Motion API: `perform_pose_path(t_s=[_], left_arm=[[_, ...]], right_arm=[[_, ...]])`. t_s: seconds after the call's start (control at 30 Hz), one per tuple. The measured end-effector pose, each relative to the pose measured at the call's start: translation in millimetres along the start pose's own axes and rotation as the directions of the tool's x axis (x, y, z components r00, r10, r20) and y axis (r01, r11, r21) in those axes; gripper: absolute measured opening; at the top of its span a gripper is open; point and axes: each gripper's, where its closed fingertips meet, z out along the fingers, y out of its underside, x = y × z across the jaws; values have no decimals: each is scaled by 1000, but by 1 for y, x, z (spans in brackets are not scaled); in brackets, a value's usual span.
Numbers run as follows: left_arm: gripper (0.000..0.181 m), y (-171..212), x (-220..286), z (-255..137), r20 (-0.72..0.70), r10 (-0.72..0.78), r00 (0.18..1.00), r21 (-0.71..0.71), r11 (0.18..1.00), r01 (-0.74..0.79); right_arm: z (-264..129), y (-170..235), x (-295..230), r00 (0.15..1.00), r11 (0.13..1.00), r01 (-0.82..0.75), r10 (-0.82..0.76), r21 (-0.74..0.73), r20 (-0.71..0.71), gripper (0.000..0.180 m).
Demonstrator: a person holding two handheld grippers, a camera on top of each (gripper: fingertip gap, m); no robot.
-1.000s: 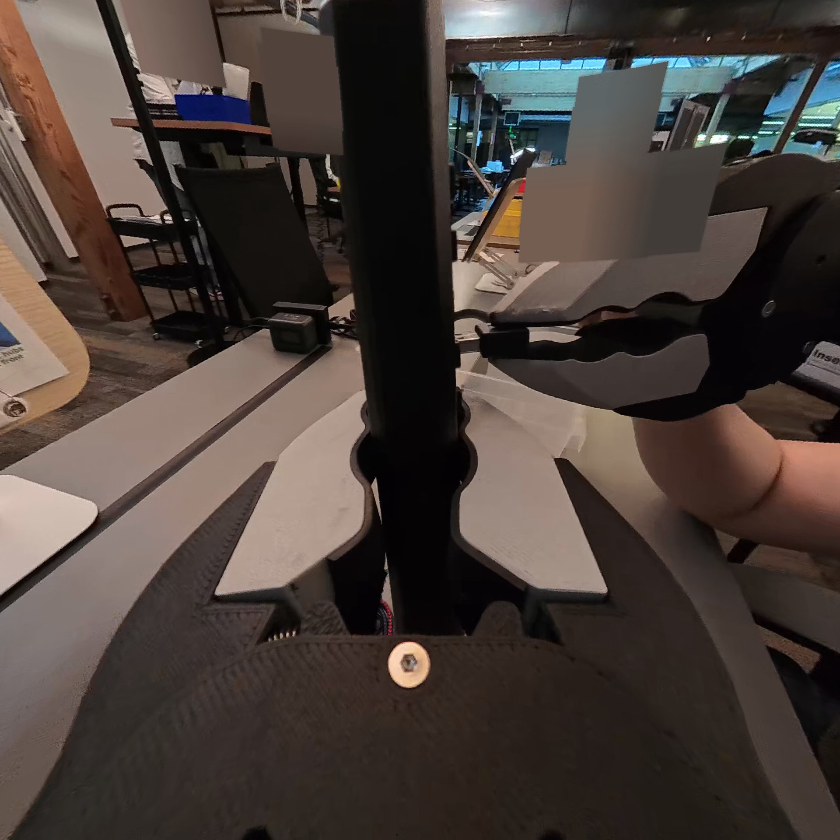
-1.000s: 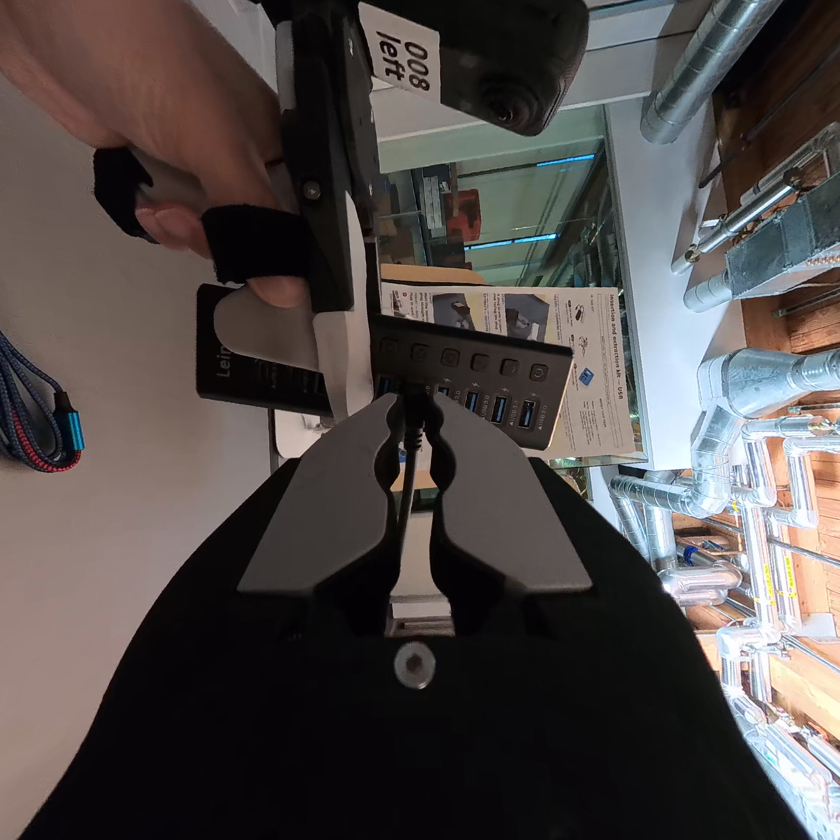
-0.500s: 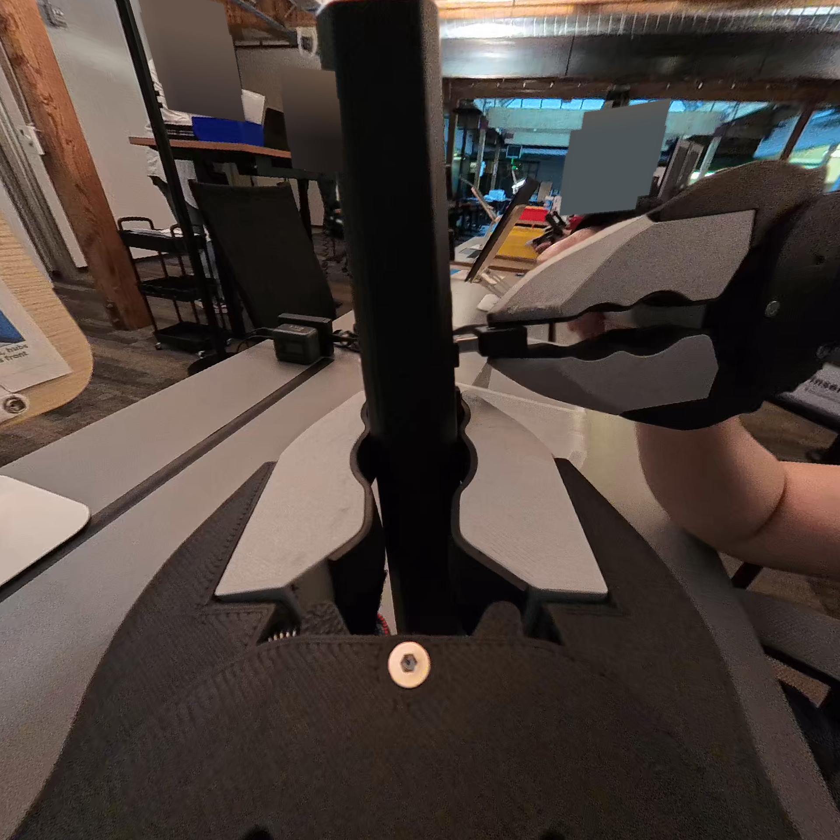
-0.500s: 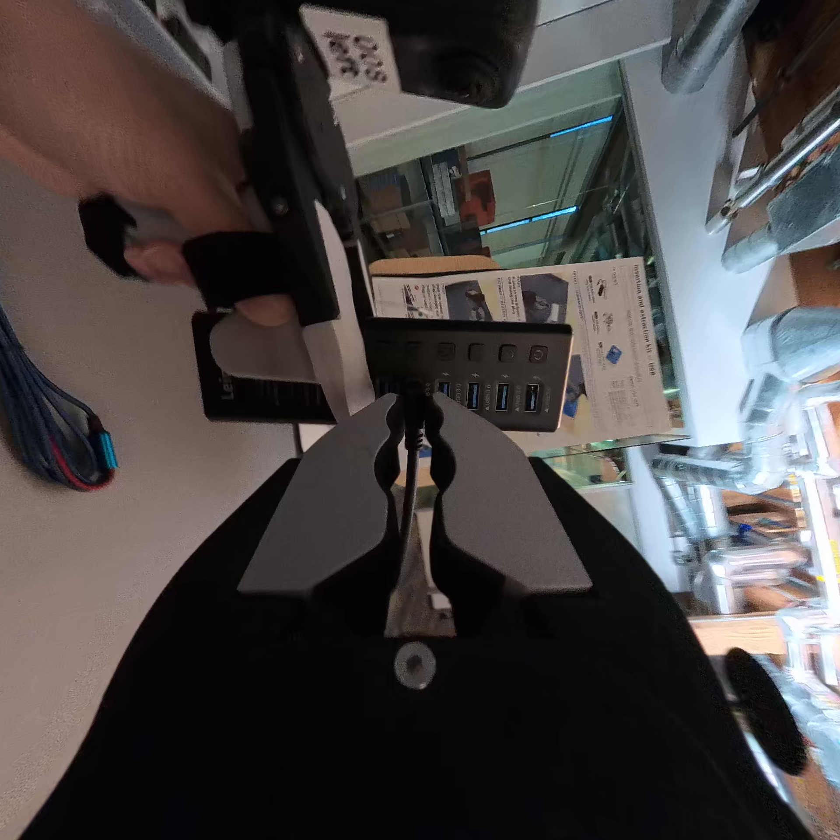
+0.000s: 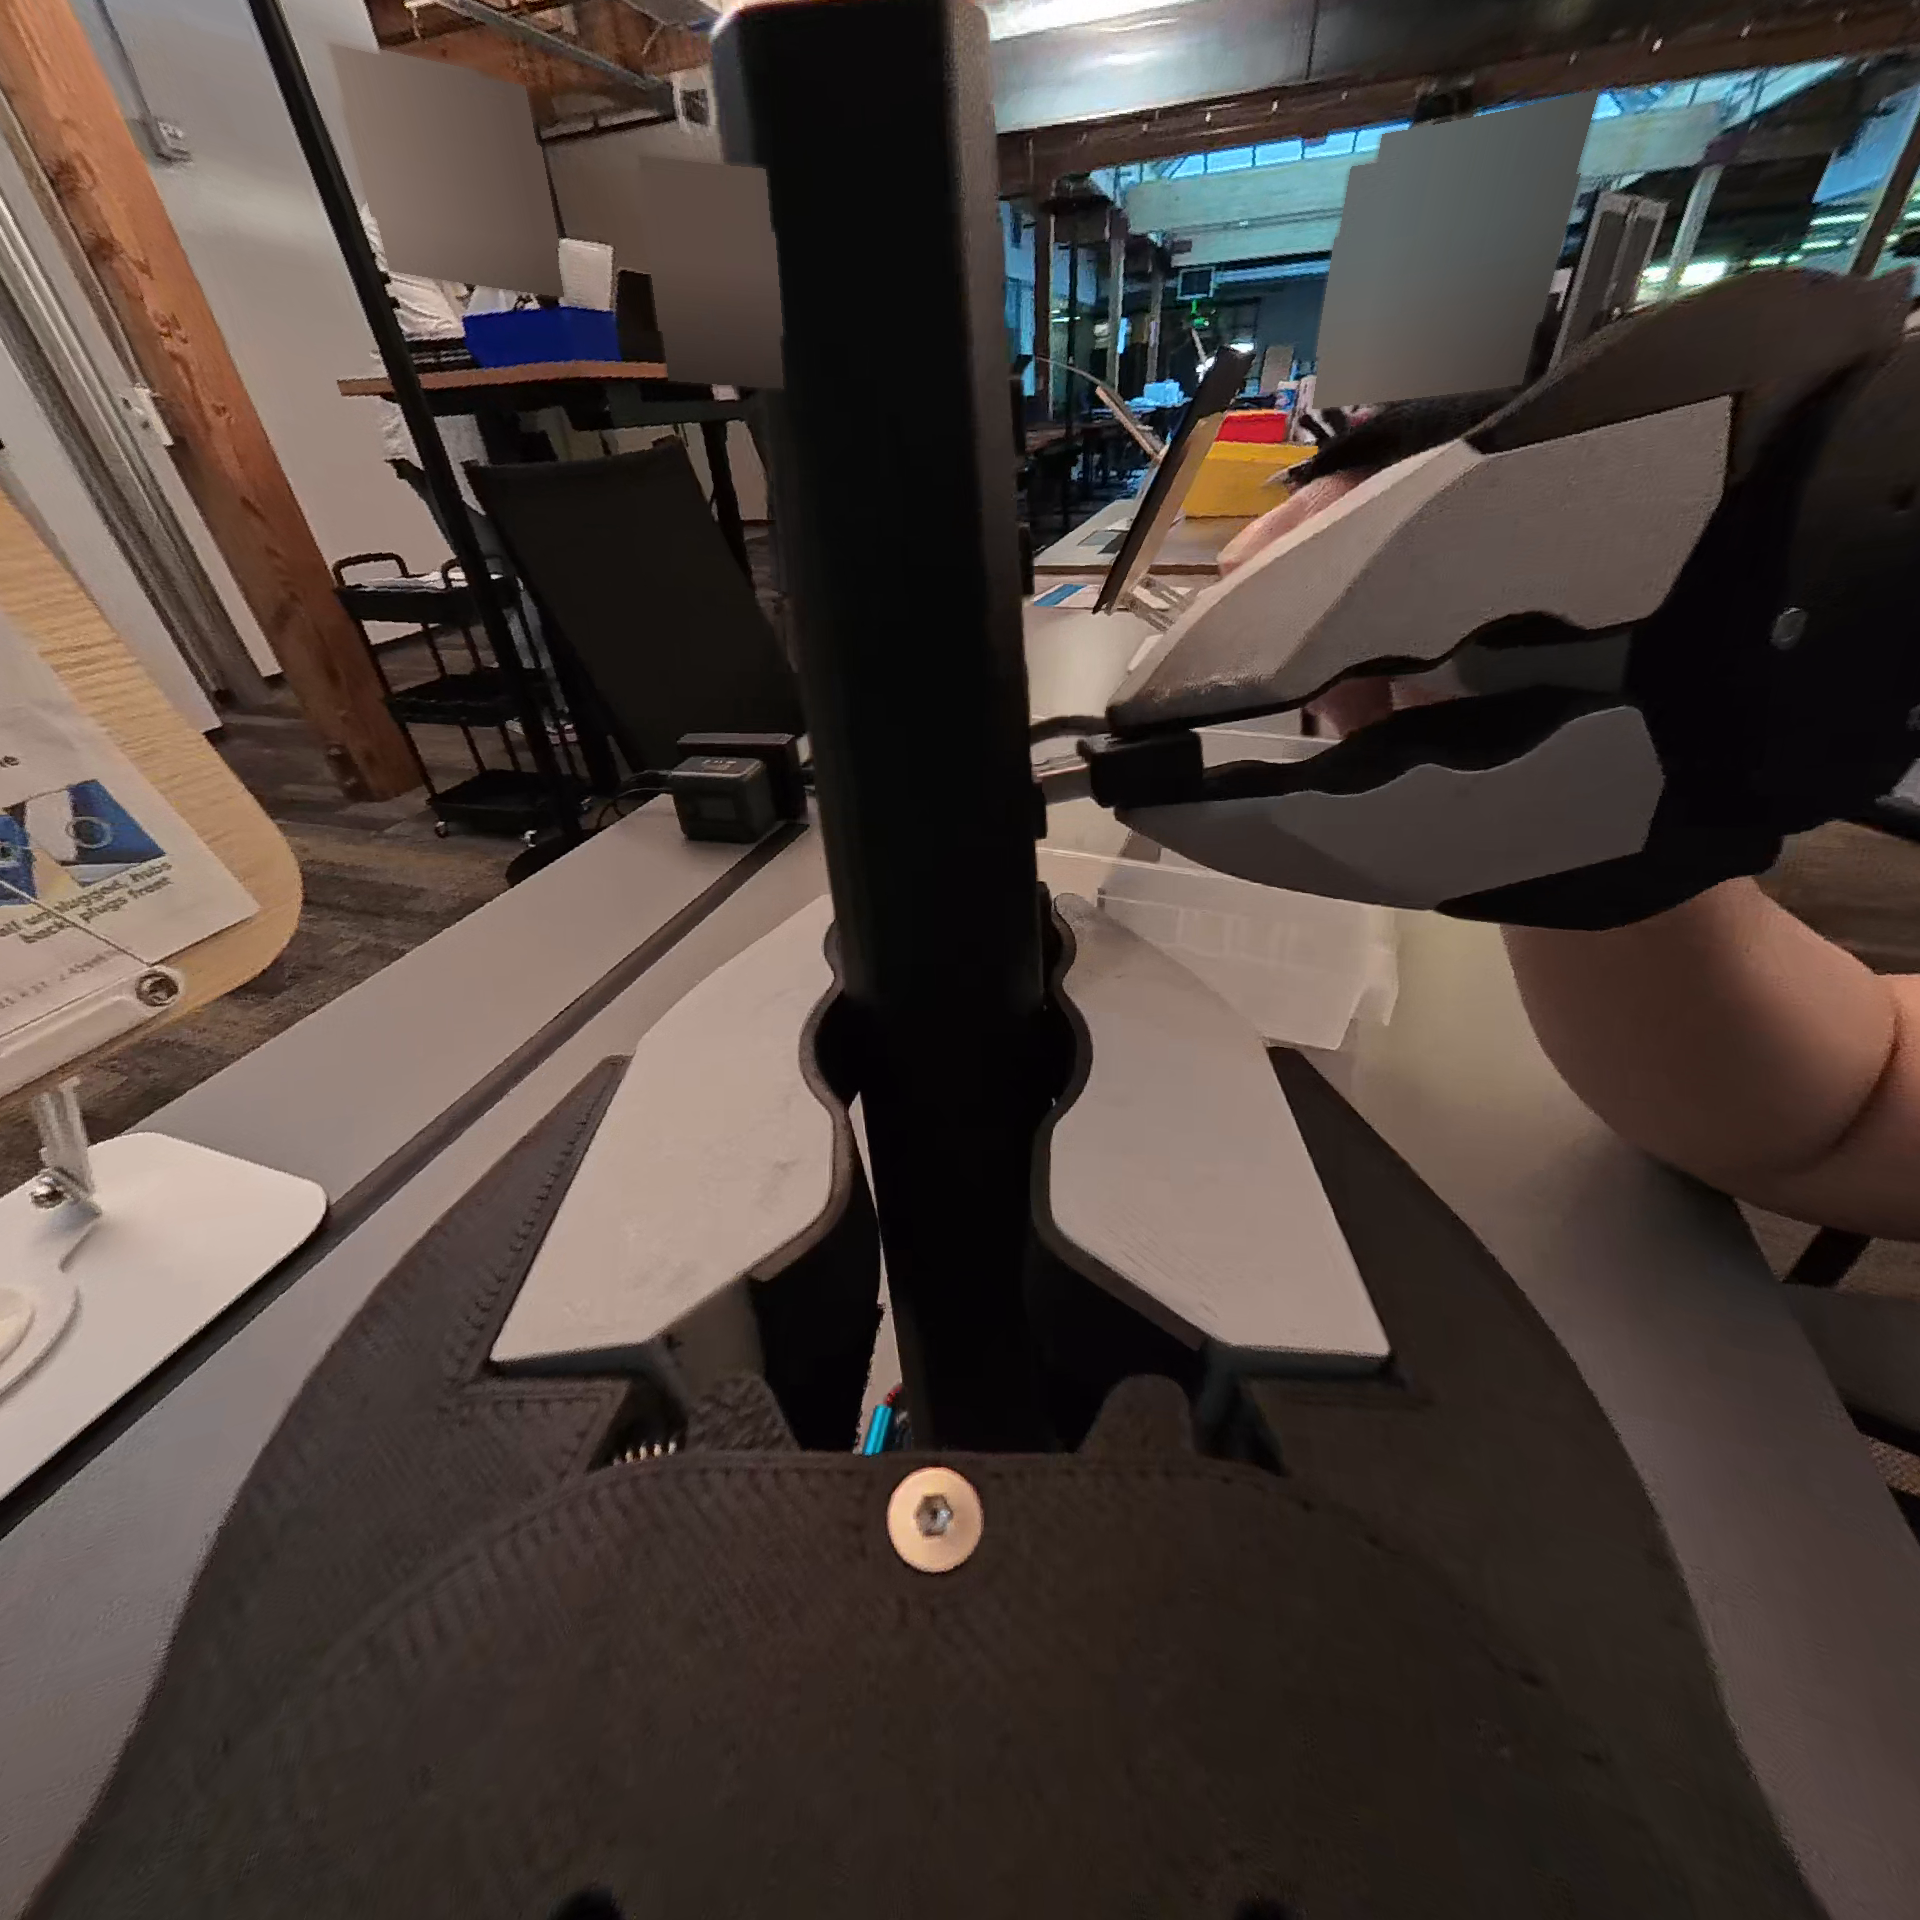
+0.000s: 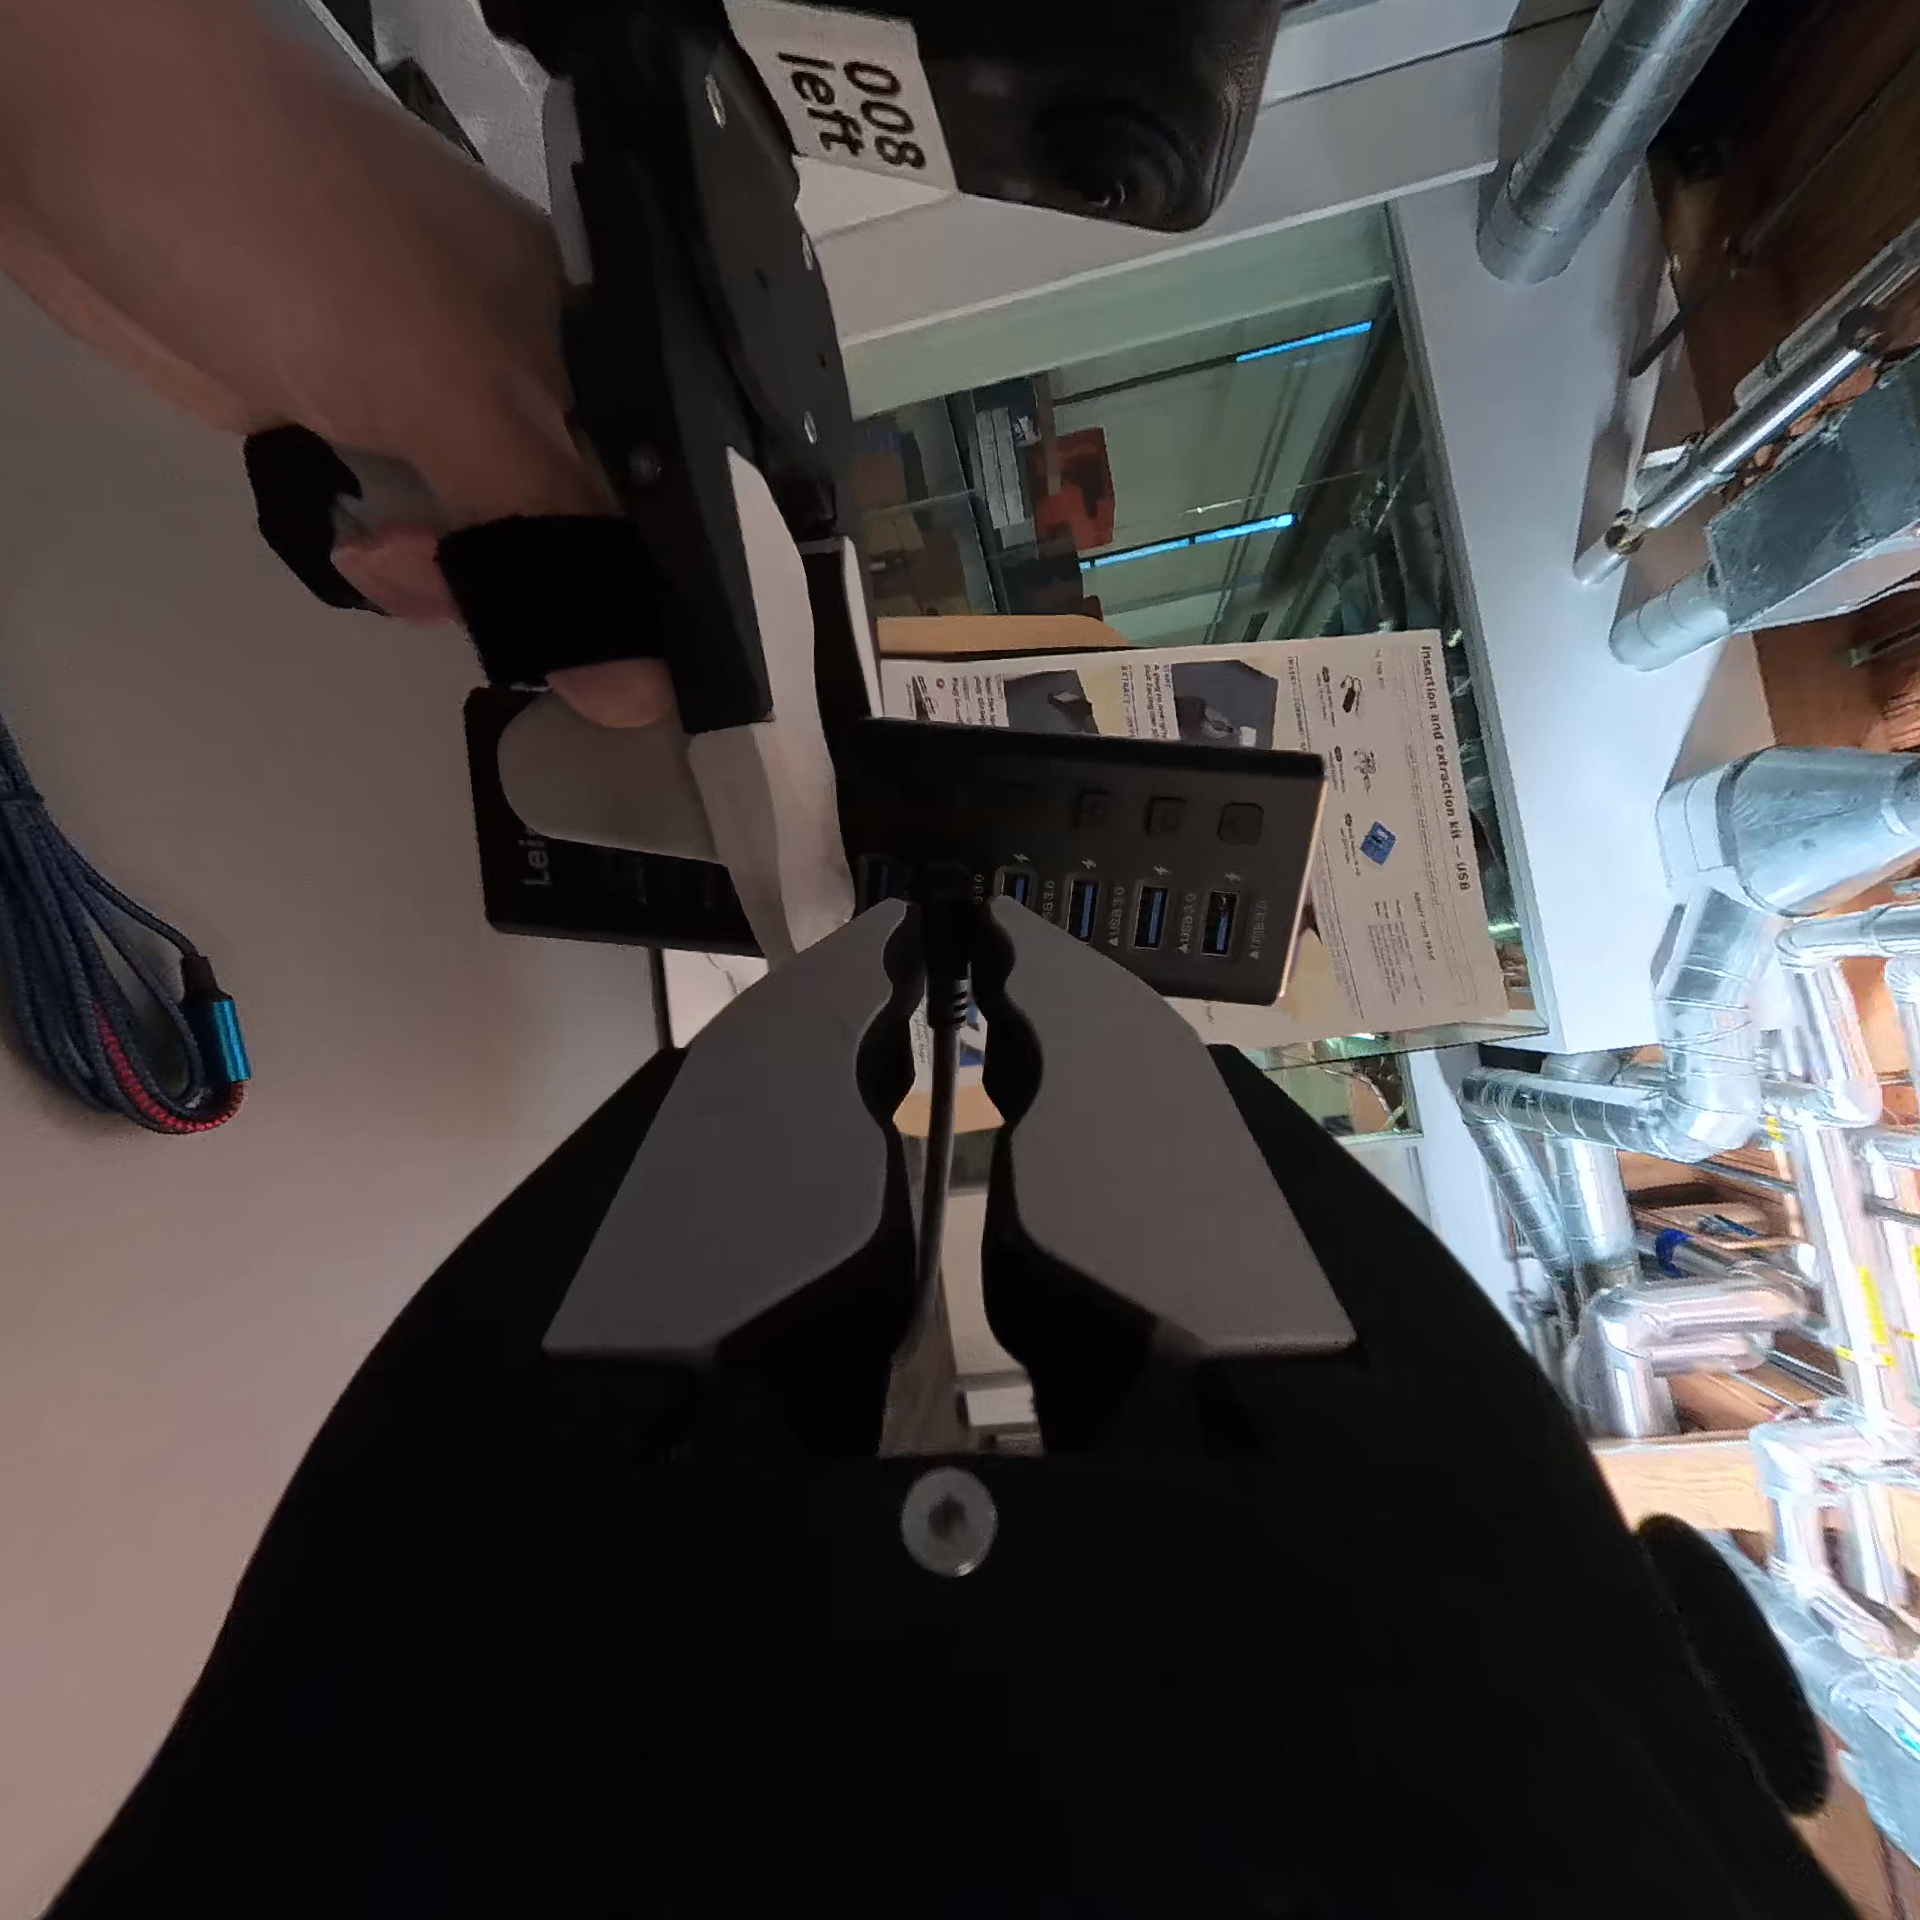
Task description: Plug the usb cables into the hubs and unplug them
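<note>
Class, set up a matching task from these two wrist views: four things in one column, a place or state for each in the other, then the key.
1. black USB hub
2. black USB plug
3. braided cable
4. instruction sheet

A. lying loose on the table
B. standing behind the hub
C. clamped in the left gripper
D. pinched by the right gripper, at a hub port

Pairs: 1-C, 2-D, 3-A, 4-B

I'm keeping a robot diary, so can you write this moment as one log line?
left gripper: shut on hub | right gripper: shut on black USB plug | plug at hub port | blue cable on table
</note>
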Motion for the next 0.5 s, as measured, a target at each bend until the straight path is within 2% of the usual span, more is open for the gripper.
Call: perform_pose_path(t_s=[0.1,0.2,0.3,0.37,0.4,0.5], left_arm=[[29,0,1,2,-4,-17,1000,8,1000,18],[29,-9,5,1,-42,-86,995,88,992,89],[29,-24,-3,-10,14,-59,998,206,977,55],[29,-33,-8,-21,77,27,997,260,964,-46],[29,-37,-10,-25,106,60,993,270,959,-86],[29,-44,-13,-32,143,89,986,272,954,-126]], right_arm=[[-1,1,1,999,999,-35,35,24,16,9],[-6,-2,8,996,993,-91,91,70,1,9],[-13,-8,27,927,913,-372,373,167,27,8],[-16,-6,36,811,782,-584,572,217,122,8],[-17,-4,40,720,680,-693,669,239,185,8],[-22,-7,46,368,293,-929,806,228,464,8]])
